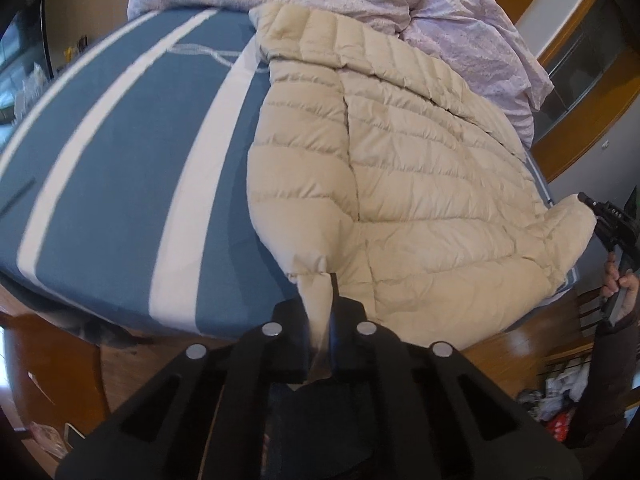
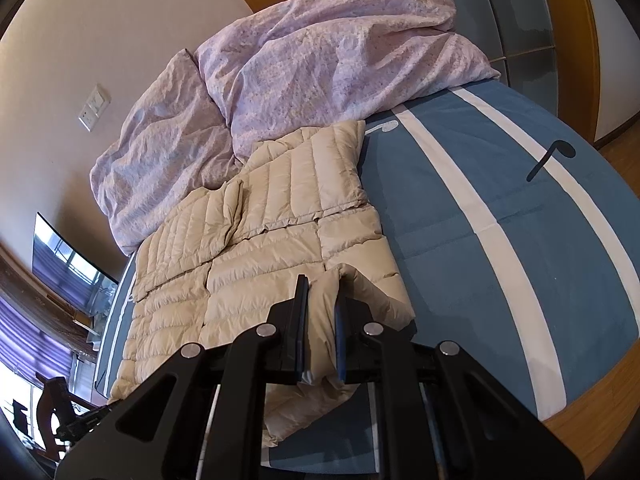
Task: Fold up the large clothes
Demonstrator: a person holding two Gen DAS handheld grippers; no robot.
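Observation:
A cream quilted down jacket point(image 1: 400, 152) lies spread on a blue bed with white stripes point(image 1: 120, 160). My left gripper point(image 1: 320, 300) is shut on a thin fold of the jacket's near edge. The right gripper point(image 1: 600, 216) shows at the far right of the left wrist view, held by a hand, at the jacket's other near corner. In the right wrist view the jacket point(image 2: 260, 240) lies on the bed point(image 2: 520, 240), and my right gripper point(image 2: 322, 292) is shut on a thick fold of the jacket's near edge.
A crumpled lilac duvet point(image 2: 300, 60) lies at the head of the bed, touching the jacket's far end; it also shows in the left wrist view point(image 1: 460, 20). A wooden floor point(image 1: 500, 344) and clutter point(image 1: 560, 396) lie beside the bed. A wall switch plate point(image 2: 94, 108) and window point(image 2: 68, 260) are at left.

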